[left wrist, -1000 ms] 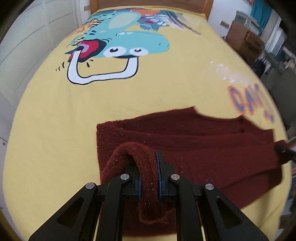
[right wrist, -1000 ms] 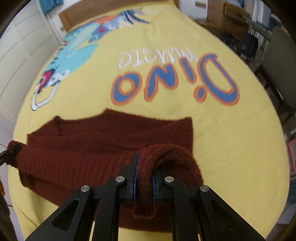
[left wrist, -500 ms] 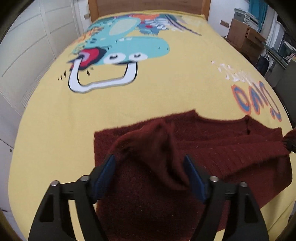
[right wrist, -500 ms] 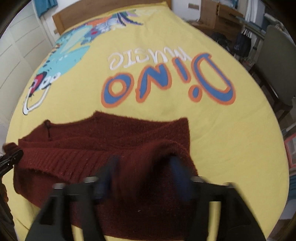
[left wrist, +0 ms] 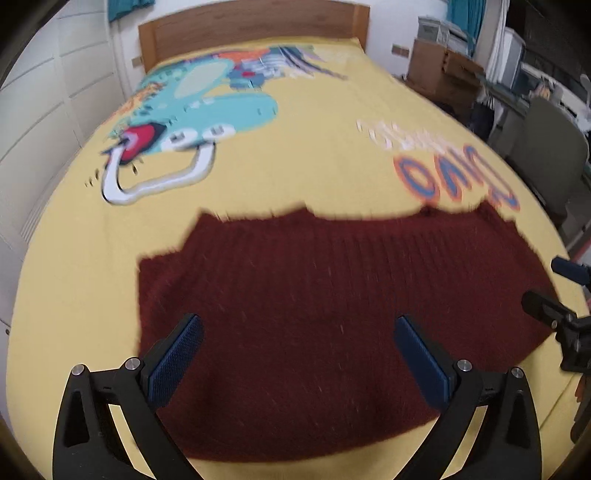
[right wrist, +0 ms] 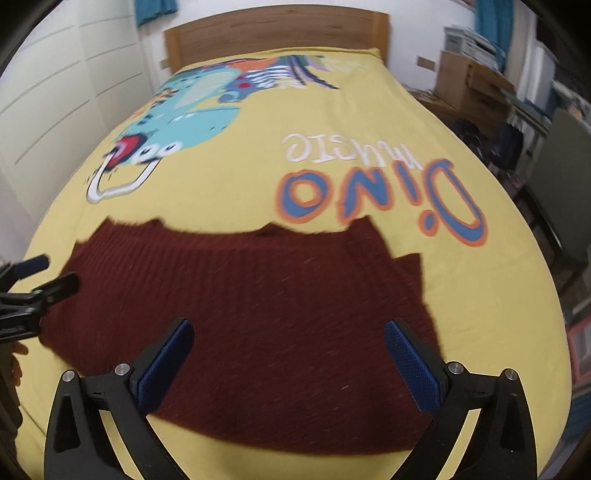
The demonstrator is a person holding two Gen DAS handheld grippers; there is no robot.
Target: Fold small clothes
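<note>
Left tongs [left wrist: 297,354] and right tongs [right wrist: 288,352] just opened wide, empty, above maroon sweater [left wrist: 332,295]

The sweater [left wrist: 332,314] lies flat on the bedspread [left wrist: 314,155], at the near edge of the bed. At 12 o'clock stands the headboard [left wrist: 255,29]; boxes [right wrist: 469,81] at 2 o'clock.

A child's bedroom in a home: a bed [right wrist: 236,206] with a wooden headboard [right wrist: 277,33] wears a yellow cover printed with a cartoon dinosaur [right wrist: 184,118] and the words "Dino Music" [right wrist: 369,184]. White panelled wardrobe doors [left wrist: 44,110] line one side; cardboard boxes [right wrist: 469,85], cluttered shelves [right wrist: 480,44], teal curtains [left wrist: 465,14] and a chair [left wrist: 550,155] crowd the other.
</note>
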